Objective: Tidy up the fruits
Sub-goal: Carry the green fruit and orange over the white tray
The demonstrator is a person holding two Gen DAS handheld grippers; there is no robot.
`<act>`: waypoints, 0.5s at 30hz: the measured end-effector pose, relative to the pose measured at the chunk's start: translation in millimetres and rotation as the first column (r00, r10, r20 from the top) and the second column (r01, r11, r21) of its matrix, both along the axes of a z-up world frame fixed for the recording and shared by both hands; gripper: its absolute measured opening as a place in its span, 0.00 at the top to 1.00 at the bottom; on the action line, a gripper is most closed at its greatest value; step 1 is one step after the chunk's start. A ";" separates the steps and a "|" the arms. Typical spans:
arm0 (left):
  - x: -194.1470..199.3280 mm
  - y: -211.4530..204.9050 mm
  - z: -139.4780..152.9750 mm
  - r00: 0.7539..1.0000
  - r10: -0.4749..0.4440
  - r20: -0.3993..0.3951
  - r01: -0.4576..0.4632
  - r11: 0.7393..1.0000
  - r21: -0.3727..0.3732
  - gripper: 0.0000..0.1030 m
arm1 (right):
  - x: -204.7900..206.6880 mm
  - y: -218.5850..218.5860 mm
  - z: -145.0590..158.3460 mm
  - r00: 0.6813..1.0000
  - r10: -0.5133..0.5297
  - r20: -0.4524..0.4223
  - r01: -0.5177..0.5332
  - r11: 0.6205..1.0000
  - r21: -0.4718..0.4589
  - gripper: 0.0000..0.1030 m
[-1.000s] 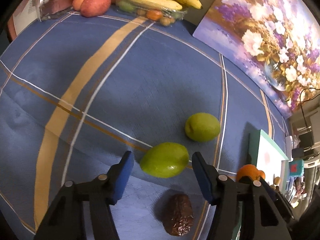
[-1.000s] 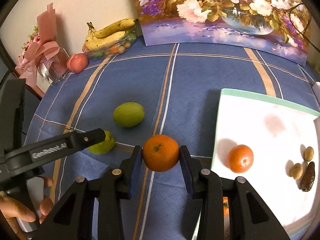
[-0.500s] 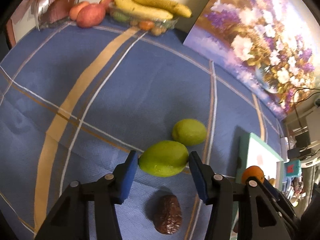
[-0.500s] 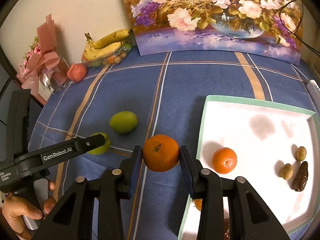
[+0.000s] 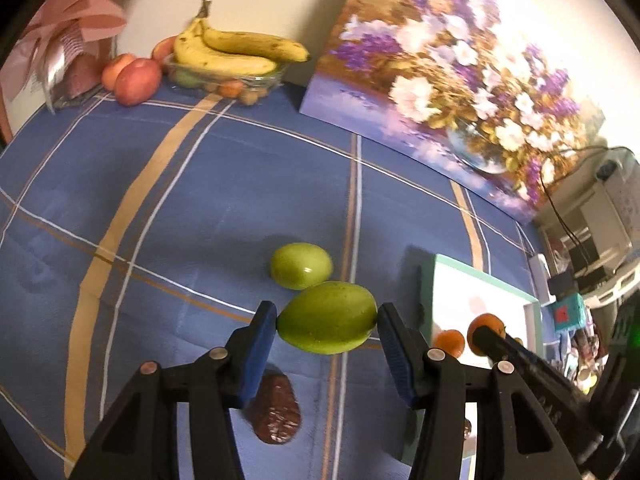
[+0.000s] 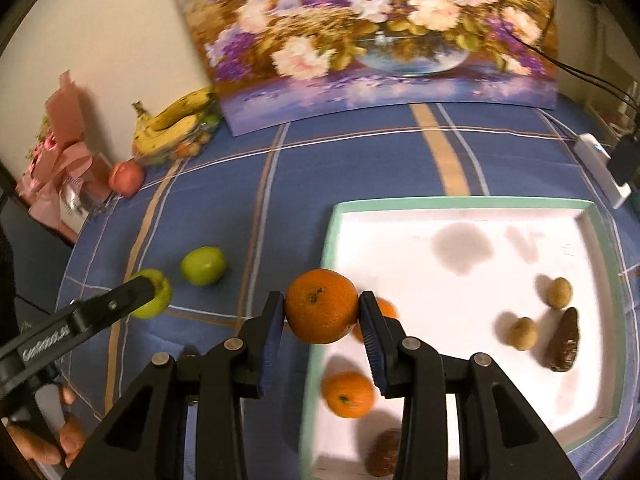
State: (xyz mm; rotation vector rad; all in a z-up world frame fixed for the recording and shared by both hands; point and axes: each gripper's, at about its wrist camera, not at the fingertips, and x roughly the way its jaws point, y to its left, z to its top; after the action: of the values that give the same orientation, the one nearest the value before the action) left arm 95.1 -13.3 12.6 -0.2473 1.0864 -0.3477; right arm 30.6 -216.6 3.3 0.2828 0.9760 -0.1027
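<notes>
Cream wall (image 6: 100, 40); flower painting (image 6: 380, 28) leaning against it; blue striped tablecloth (image 5: 200, 200); dim light.

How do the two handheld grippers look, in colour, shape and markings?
Both the left gripper and the right gripper have black angular plastic frames with silver rivets and blue ribbed pads. The left gripper's arm bears white "GenRobot.AI" lettering.

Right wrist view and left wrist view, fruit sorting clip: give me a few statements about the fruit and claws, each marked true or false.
1. The right claw is shut on an orange. True.
2. The left claw grips a banana. False: it holds a green fruit.
3. The tray is empty. False: oranges, small nuts and dark dates lie in it.
4. A second green fruit rests on the blue cloth. True.
</notes>
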 end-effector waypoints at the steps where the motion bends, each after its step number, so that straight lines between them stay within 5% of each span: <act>1: -1.6 -4.5 1.1 1.000 -0.011 0.005 0.011 1.000 0.005 0.46 | -1.4 -5.2 0.4 1.000 -0.012 0.000 0.012 1.000 0.000 0.61; 15: -33.6 -80.3 8.7 0.979 -0.200 0.047 0.197 0.978 0.067 0.46 | -32.6 -105.7 5.2 0.965 -0.263 -0.007 0.263 0.964 -0.024 0.61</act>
State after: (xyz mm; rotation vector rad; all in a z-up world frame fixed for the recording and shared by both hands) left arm 61.4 -93.7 21.3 -0.0729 1.0698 -0.4958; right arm -2.1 -322.3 8.5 0.3905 0.9433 -0.3586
